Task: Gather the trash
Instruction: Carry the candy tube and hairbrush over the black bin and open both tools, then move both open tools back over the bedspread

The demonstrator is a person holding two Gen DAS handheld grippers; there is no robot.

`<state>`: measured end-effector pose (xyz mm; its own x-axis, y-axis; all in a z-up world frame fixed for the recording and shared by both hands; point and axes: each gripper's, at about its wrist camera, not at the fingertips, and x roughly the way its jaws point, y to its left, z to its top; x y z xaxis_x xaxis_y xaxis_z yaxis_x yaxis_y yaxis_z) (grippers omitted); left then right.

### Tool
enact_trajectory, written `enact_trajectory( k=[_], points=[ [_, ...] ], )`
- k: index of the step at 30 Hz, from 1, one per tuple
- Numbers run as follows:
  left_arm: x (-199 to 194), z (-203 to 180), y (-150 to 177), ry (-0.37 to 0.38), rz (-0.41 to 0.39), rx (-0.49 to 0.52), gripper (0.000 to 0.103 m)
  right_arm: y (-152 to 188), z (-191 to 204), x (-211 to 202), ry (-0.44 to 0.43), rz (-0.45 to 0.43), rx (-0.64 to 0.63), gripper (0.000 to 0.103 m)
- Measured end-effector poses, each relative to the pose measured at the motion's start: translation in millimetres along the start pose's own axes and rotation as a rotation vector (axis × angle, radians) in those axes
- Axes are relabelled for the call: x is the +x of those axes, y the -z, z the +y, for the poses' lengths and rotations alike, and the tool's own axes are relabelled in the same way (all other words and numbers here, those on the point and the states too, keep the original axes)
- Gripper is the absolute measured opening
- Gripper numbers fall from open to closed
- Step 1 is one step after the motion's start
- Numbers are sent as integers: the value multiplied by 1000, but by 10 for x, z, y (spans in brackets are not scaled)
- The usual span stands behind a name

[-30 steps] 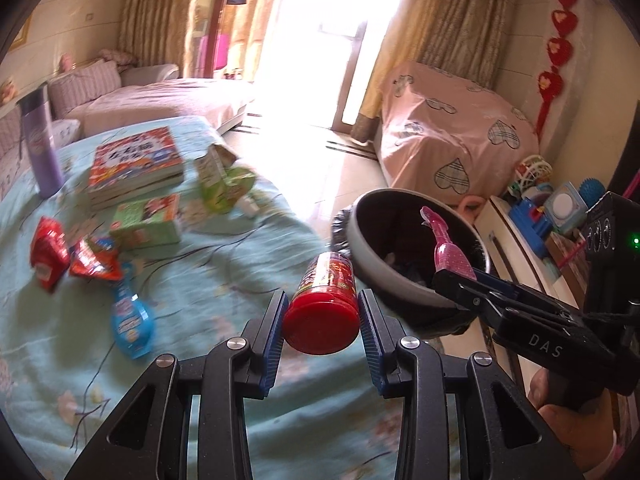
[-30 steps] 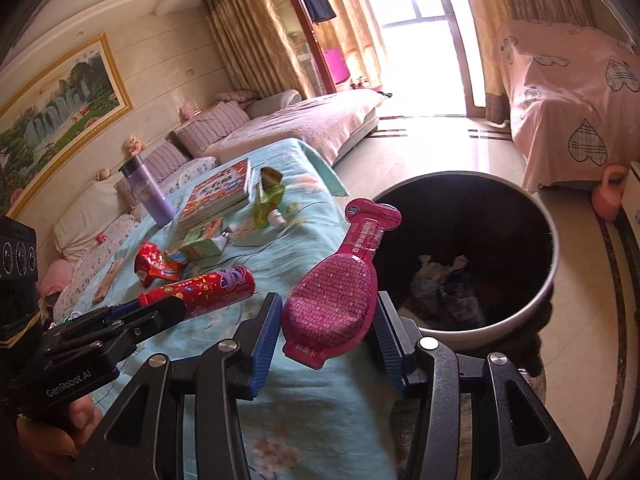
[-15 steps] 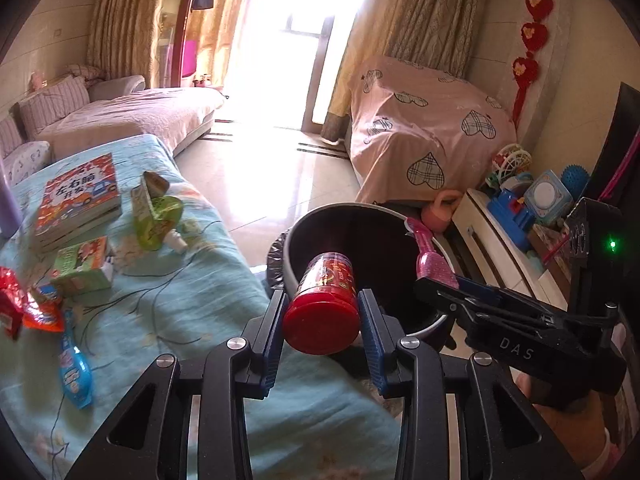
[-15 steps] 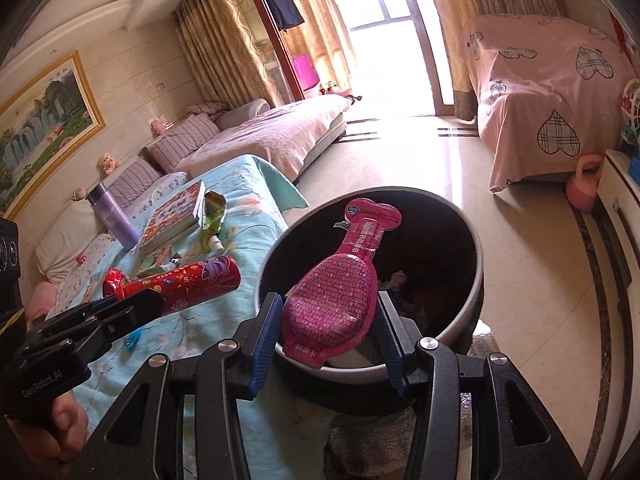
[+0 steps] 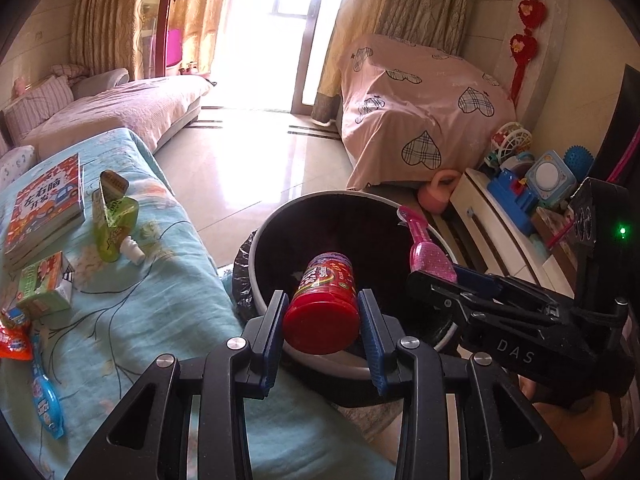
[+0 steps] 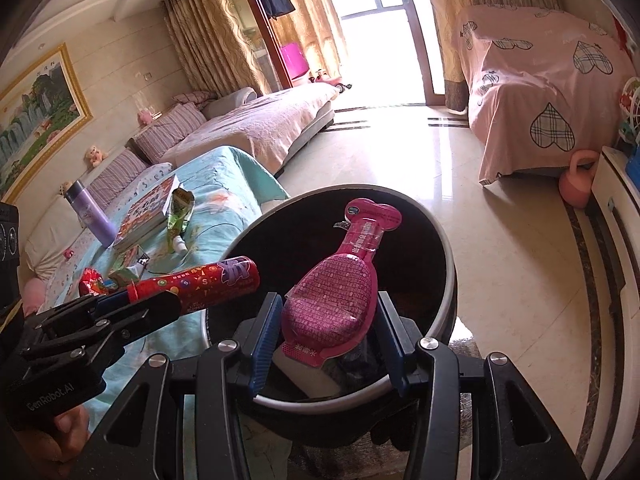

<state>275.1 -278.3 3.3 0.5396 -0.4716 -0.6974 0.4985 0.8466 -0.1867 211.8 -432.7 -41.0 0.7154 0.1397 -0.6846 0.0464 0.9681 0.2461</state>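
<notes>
Pinching a red tube by its capped end, the left gripper holds it level over the near rim of the bin. The tube's long axis runs straight along the fingers, red cap toward the camera and purple far end pointing out over the dark bin mouth. Its label carries rainbow lettering that seems to read "Skittles"; from the right wrist view the side shows a large purple panel with a white character and small coloured dots.

The right gripper clamps a pink pouch across its wide, rounded body. The pouch stands tilted, its narrow neck and heart-shaped top pointing up and away over the bin, its sealed bottom edge toward the camera. Fine print covers the body but is too small to read, as is the strip of characters on the bottom seal.

Both items hang above the bin opening, side by side, tube to the left of pouch. The bin sits on the floor just beside the blue-covered table.

"DAS" is printed on the right gripper's body in the left view; "GenRobot.AI" is printed on the left gripper's body in the right view. On the table lie a book with large Chinese characters, a green pouch, a small carton and a blue wrapper.
</notes>
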Motion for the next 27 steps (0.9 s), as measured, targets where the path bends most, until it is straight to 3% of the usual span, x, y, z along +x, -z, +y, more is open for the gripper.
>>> enact_trajectory(
  k=[11, 13, 15, 19, 27],
  points=[
    [117, 33, -54, 27, 31, -29, 38, -75, -82, 94, 8, 7, 9, 51],
    [108, 66, -57, 24, 30, -40, 51, -74, -109, 102, 11, 11, 21, 55],
    [65, 87, -36, 17, 25, -50, 55, -59, -124, 84, 8, 7, 33, 62],
    [-33, 170, 58, 19, 21, -85, 60, -19, -81, 34, -1, -5, 34, 70],
    [-427, 547, 438, -23, 6, -181, 61, 90, 171, -90, -48, -43, 34, 79]
  ],
)
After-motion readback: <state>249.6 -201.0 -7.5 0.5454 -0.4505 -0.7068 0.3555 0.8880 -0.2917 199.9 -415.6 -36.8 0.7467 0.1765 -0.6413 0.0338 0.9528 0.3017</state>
